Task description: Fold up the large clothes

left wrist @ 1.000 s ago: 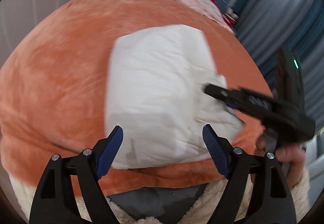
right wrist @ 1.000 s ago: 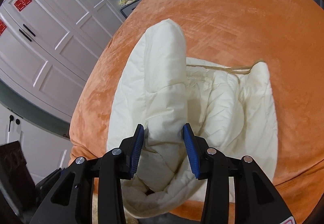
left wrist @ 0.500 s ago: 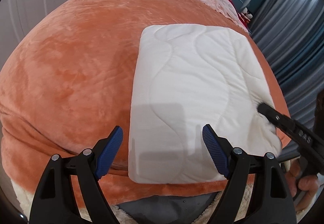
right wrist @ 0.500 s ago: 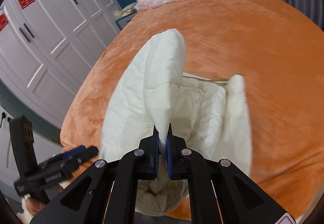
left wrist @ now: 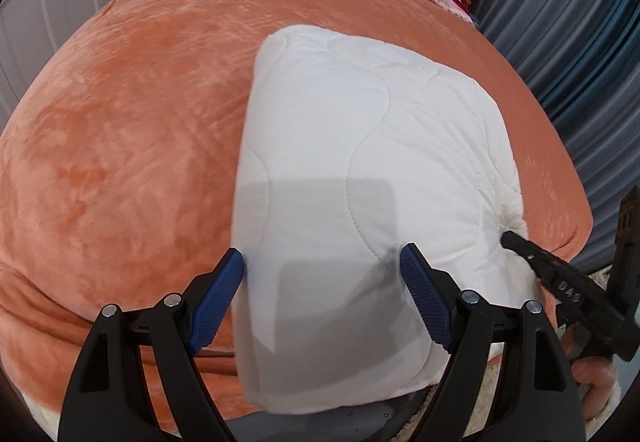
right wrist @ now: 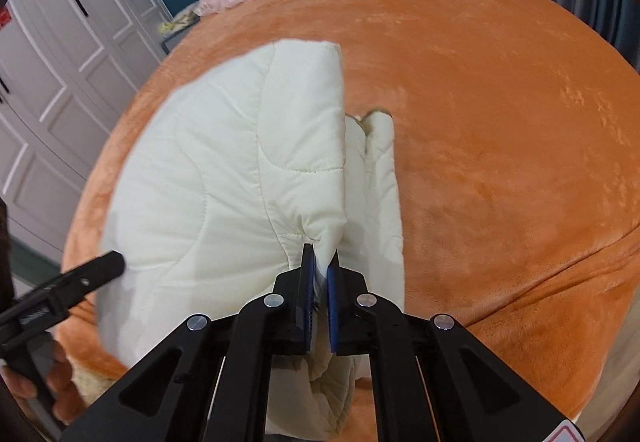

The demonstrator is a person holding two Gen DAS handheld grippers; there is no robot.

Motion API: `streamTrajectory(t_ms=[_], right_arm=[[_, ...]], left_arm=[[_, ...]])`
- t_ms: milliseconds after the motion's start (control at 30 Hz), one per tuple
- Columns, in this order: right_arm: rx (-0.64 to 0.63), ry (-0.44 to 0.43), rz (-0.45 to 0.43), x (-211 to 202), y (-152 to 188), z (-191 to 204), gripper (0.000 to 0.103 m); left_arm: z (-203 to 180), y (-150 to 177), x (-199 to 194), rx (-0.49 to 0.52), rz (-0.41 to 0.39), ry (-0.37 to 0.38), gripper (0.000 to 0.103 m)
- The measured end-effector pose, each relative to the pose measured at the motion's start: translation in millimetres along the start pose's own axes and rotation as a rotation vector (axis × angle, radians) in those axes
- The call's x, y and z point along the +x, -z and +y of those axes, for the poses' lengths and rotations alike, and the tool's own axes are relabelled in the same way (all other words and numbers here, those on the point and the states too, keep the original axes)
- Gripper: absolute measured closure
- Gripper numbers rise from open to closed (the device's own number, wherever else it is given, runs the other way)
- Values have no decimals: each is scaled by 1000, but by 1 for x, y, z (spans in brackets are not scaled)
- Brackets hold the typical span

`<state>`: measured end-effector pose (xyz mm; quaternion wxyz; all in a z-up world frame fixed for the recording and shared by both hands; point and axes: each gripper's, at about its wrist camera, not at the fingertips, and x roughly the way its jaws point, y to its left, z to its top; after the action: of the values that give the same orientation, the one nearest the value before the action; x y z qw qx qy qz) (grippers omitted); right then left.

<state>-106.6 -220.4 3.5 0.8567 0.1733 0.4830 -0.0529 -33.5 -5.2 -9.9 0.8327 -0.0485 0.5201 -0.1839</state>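
On the orange bed point(left wrist: 132, 146), toward its near edge, lies the quilted white garment point(left wrist: 360, 170), folded into a thick pad. It looks soft, puffy and light, likely springy, so a seamed edge gives the best hold. Left gripper point(left wrist: 322, 300) hangs spread above its near edge, touching nothing. Right gripper point(right wrist: 320, 274) is pinched on the folded flap's near edge.
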Motion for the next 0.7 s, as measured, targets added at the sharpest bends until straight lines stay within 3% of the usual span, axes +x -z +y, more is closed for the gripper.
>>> streamTrajectory(t_ms=[367, 700], right_arm=[[-11, 78, 47, 35, 9, -20, 100], [-6, 70, 52, 48, 14, -24, 101]], left_arm=[[-27, -3, 27, 96, 8, -91, 14], [-38, -3, 45, 130, 6, -147, 5]])
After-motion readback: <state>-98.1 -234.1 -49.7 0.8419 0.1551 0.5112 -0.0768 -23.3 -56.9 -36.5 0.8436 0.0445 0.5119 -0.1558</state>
